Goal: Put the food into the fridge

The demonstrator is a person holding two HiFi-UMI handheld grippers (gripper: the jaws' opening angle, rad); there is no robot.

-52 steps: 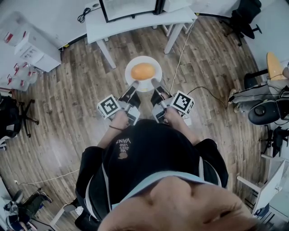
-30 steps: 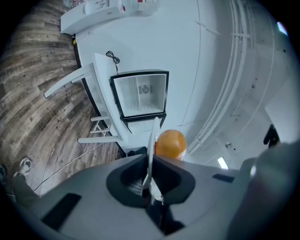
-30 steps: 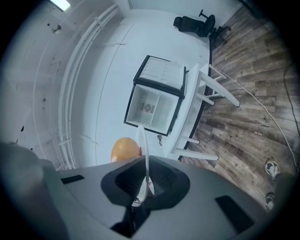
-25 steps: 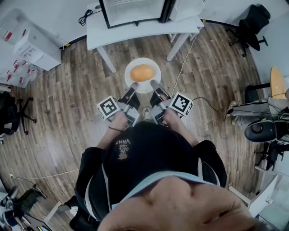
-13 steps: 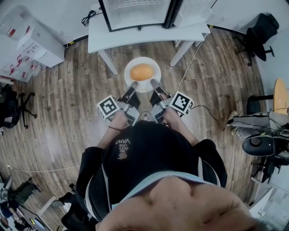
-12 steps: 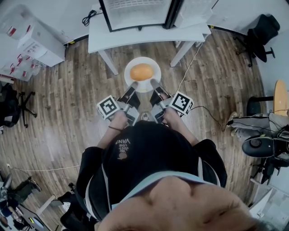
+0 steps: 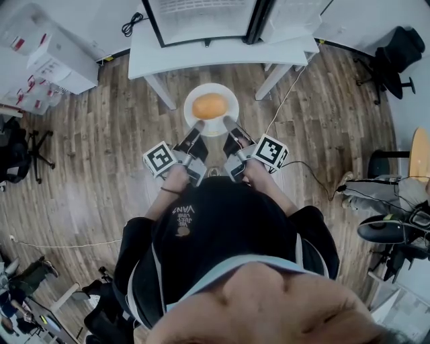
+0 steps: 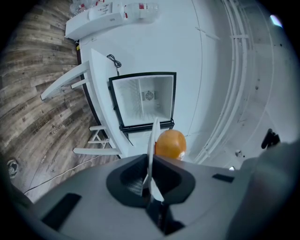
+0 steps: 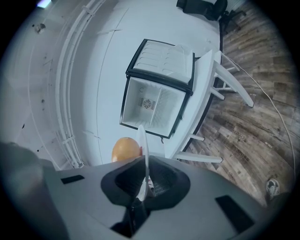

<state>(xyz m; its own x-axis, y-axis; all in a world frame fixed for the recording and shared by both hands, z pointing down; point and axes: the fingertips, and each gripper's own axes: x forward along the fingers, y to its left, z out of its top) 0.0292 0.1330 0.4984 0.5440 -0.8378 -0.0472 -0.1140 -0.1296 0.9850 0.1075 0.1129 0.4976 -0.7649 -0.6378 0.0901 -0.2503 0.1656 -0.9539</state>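
"Food point(image 7: 210, 105) location: confirm."
"I read one round orange item at the centre of the white plate point(image 7: 233, 107). The plate is held level above the wood floor point(image 7: 101, 134), on the near side of the white table point(image 7: 201, 55)."
"Tong state?"
"Left gripper point(image 7: 199, 125) is clamped on the plate's near-left rim. Right gripper point(image 7: 227, 121) is clamped on its near-right rim. On each, the jaws are almost closed, with only the thin rim between them."
"Fridge point(image 7: 201, 17)?"
"On the table, far side, standing open."

Your head view: steeply down onto the floor point(image 7: 87, 175). Your gripper views: level, both facing the fridge point(image 8: 145, 101).
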